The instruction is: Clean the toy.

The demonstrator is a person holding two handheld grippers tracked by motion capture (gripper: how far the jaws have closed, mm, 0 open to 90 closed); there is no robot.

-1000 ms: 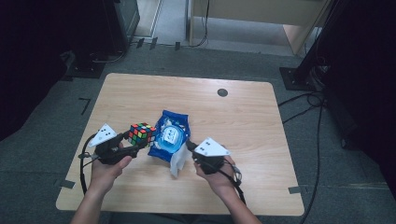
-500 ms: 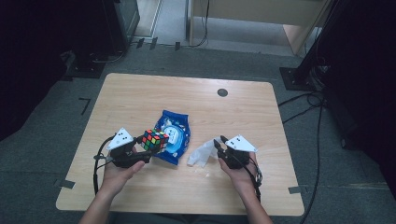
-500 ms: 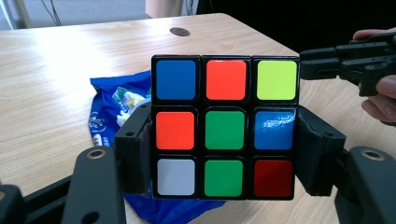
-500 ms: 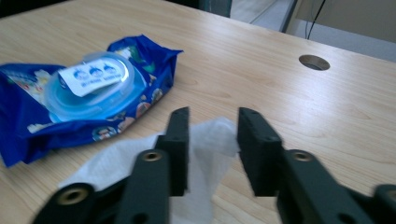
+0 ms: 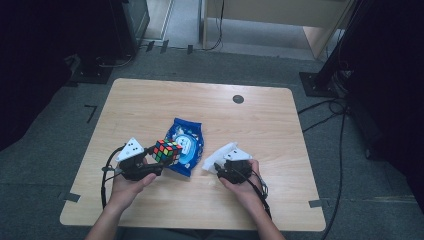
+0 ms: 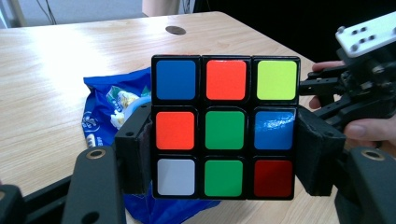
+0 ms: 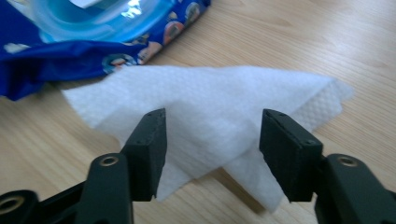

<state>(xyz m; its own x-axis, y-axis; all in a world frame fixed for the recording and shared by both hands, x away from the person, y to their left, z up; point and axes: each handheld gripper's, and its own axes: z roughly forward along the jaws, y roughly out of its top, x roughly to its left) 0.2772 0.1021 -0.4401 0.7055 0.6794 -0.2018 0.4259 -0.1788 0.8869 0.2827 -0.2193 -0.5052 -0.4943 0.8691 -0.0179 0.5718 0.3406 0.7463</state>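
A colourful puzzle cube (image 5: 167,151) (image 6: 224,128) is clamped between the jaws of my left gripper (image 5: 157,161) (image 6: 224,154), held above the near edge of a blue wet-wipe pack (image 5: 184,145) (image 6: 109,116) (image 7: 84,44). A white wipe (image 5: 220,156) (image 7: 210,116) lies flat on the wooden table (image 5: 150,105) just right of the pack. My right gripper (image 5: 218,168) (image 7: 212,149) hovers over the wipe with its jaws apart and nothing between them.
A dark round grommet (image 5: 238,99) (image 6: 176,30) sits near the table's far edge. Cables (image 5: 325,107) run on the floor at the right. The person's right hand and its gripper (image 6: 359,93) appear at the right of the left gripper view.
The left gripper carried the cube rightward to the pack. The right gripper pulled the wipe out to the right, laid it on the table and opened.
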